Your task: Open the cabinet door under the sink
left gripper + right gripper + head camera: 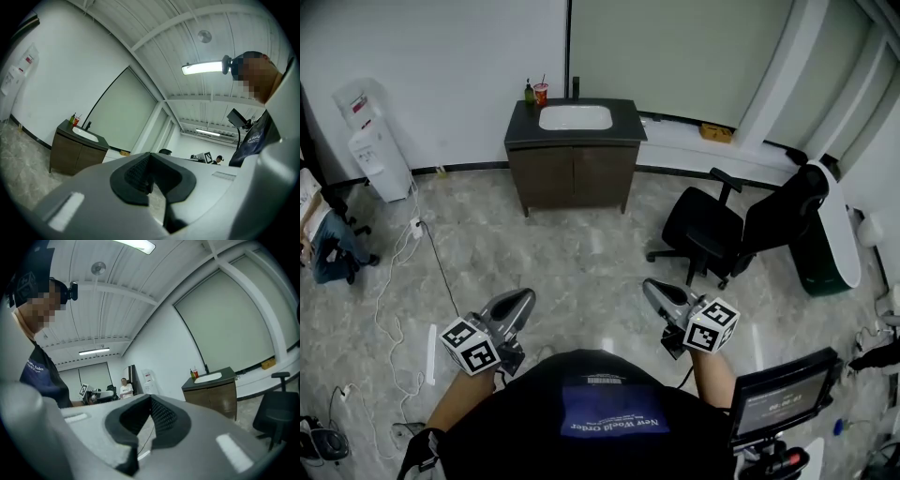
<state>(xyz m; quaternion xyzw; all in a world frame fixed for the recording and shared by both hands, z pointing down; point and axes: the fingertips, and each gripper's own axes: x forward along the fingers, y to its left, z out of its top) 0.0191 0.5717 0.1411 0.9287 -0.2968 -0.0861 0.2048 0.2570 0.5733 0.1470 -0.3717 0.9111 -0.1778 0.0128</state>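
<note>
Head view, left to right: water dispenser (380, 155) at 10 o'clock against the wall, loose cables (398, 281) on the floor below it. Next, left gripper (523, 300) at 7 o'clock, low in front of the person. Its own view shows the pads closed together with nothing between them.

The cabinet (574, 176) is at 12 o'clock against the far wall, with a white sink (575, 117) set in its dark top. A bottle (529, 92) and a cup (541, 94) stand at the top's back-left corner. Both doors (605, 175) look flush and shut.

At 5 o'clock is the right gripper (150, 404), jaws also shut and empty. A black office chair (703, 230) sits at 2 o'clock, right of the cabinet and apart from it.

Progress: nothing done on the door yet. Both grippers are well apart from the cabinet, with bare floor between.

Still to do:
- close that gap
- open a jaw
- get onto a door edge or handle (can't make out a handle from here)
- swing the door out

The task doesn't say which door. The chair looks clear of the right door's swing, but that's a guess.
</note>
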